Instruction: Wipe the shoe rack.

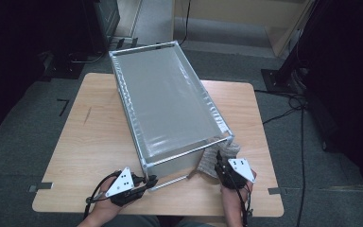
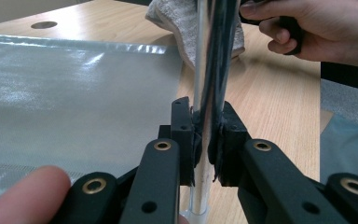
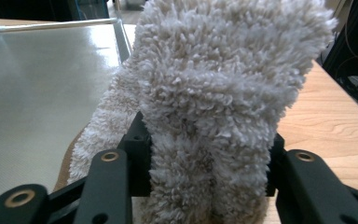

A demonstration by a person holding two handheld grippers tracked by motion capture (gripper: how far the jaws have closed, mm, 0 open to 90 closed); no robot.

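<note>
Frame held, cloth at its near corner

The left gripper (image 1: 144,185), low in the high view, is clenched on the metal frame's (image 1: 170,109) bottom bar (image 2: 209,93). Lower right, the right gripper (image 1: 223,166) grasps the fluffy cloth (image 3: 214,107), pressed against the frame's near right corner on the wooden table (image 1: 94,137).

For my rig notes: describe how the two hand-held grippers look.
Both are black. The left hand-held gripper and the right hand-held gripper each carry a pale three-cornered plate with dark dots and trail a black cable. Brass-coloured rivets dot the jaw arms.
</note>
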